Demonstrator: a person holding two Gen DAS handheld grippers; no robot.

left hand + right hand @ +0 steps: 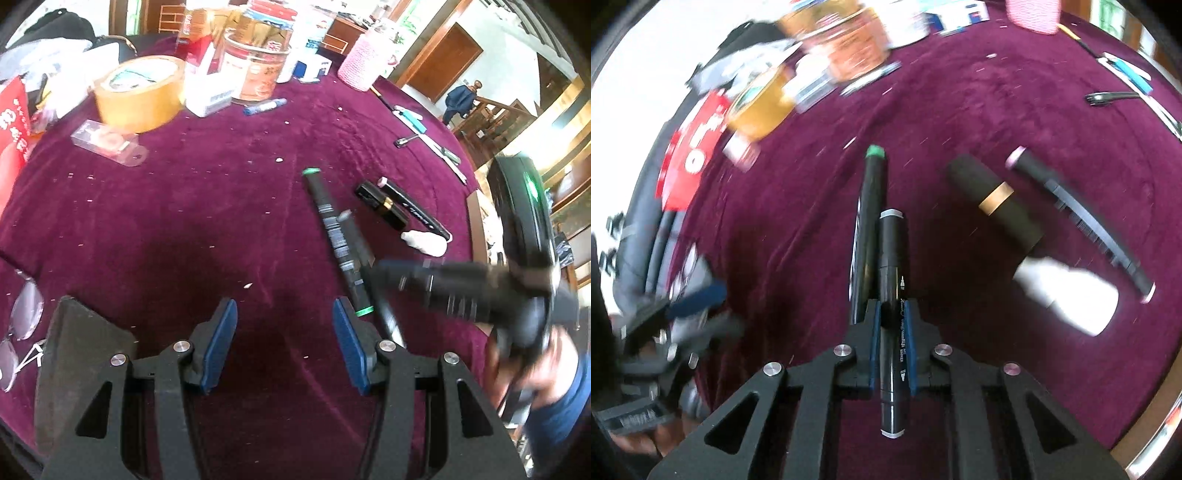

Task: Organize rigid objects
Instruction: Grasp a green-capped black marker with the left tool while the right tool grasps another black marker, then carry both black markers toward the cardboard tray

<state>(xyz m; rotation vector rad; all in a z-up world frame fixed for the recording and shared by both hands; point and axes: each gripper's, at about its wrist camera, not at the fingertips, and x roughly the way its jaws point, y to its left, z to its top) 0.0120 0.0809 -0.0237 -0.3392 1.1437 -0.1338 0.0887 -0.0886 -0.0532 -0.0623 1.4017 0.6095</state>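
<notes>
On the maroon tablecloth (184,221) lies a black marker with green caps (332,229) (873,184). My right gripper (894,314) is shut on a black marker with grey caps (892,251), held lengthwise just right of the green-capped one and low over the cloth. In the left wrist view that right gripper (376,271) is blurred at the right. My left gripper (284,314) stands open above bare cloth, just left of both markers, with nothing between its pads. Further right lie a black tube with a gold band (993,199), a pink-capped marker (1078,221) and a small white bottle (1067,291).
A tape roll (138,92), a jar (255,62), boxes and a pink cup (364,59) crowd the far side. A blue marker (264,107) and a clear plastic package (107,142) lie nearer. Glasses (22,314) rest at the left; pens (410,118) lie along the right edge.
</notes>
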